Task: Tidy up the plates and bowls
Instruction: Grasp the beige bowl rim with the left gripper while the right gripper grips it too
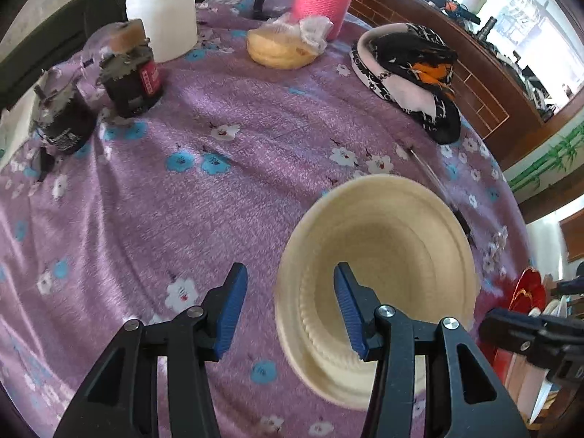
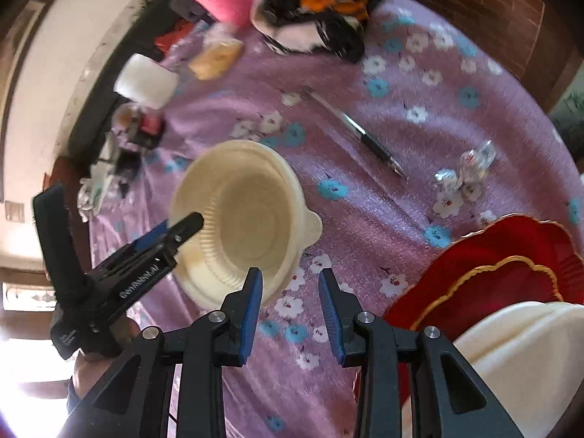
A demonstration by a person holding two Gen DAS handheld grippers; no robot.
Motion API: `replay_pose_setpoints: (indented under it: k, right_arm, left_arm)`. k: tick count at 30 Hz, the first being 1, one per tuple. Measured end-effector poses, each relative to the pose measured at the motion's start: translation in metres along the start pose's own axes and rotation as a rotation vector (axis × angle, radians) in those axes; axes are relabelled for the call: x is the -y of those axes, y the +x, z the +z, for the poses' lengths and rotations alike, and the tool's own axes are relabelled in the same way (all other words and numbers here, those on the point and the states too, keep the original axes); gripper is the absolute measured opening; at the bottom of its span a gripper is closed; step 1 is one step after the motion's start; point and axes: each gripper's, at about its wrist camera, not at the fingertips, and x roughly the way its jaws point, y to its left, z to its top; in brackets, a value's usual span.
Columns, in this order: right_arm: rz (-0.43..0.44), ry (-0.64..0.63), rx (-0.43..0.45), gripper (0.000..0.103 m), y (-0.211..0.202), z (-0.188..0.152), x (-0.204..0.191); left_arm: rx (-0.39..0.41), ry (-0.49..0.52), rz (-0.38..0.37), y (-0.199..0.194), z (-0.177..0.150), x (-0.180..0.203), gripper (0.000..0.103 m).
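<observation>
Bowl (image 2: 244,215), cream-coloured, lay near the middle of the worktop (image 1: 153,189), upright, mouth up, on the purple flowered cloth. Its wall was ribbed in fine vertical flutes, its rim broad and stepped, with a small rounded tab jutting from the side towards the red plates (image 2: 511,255). It looked light and thin-walled, probably disposable.

Left gripper (image 1: 290,310) stood open, one blue finger over the cloth outside the bowl and the other above its inside, so that the near wall lay between the jaws without either pad pressing it. Right gripper (image 2: 290,310) hung just beside the bowl's near rim, over bare cloth; its jaws were parted with nothing between them and stood clear of the bowl.

The step in hand appeared to be a pinch of the bowl's wall by the left gripper. To do it well, the fingers should straddle the rim squarely, sink well onto the wall, and close gently, since so light a wall could buckle or slip.

Red scalloped plates with gilt edges lay stacked at the worktop's edge nearest the right gripper, a white bowl-like piece (image 2: 522,350) resting on them. A pen (image 2: 361,135) lay beyond the bowl.
</observation>
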Motion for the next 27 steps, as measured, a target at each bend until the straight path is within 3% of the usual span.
replay_pose_setpoints:
  k: [4,5,8,9,15,21,27]
  right_arm:
    - [-0.038,-0.029,-0.008,0.034,0.015,0.007,-0.008]
    - [-0.049,-0.028,-0.021,0.034,0.021,0.008,-0.009]
    - [-0.062,-0.041,-0.041,0.03,0.034,0.008,-0.009]
    - [-0.059,-0.054,-0.041,0.02,0.036,0.006,-0.011]
    - [-0.071,-0.124,-0.017,0.018,0.031,-0.006,-0.025]
    - [-0.015,-0.266,-0.041,0.018,0.02,-0.042,-0.053]
    - [0.032,-0.458,-0.087,0.018,0.014,-0.098,-0.083]
  left_arm:
    - [-0.012,-0.009,-0.012,0.01,0.004,-0.001,0.02]
    - [-0.013,-0.011,-0.016,0.011,0.004,-0.001,0.018]
    - [-0.013,0.002,-0.017,0.011,-0.001,0.0,0.016]
    - [-0.01,0.009,-0.013,0.01,-0.002,0.001,0.016]
    - [0.028,-0.006,-0.004,-0.018,-0.029,-0.01,0.016]
    - [0.073,-0.06,0.019,-0.059,-0.085,-0.028,0.016]
    - [0.095,-0.156,0.068,-0.094,-0.164,-0.049,0.016]
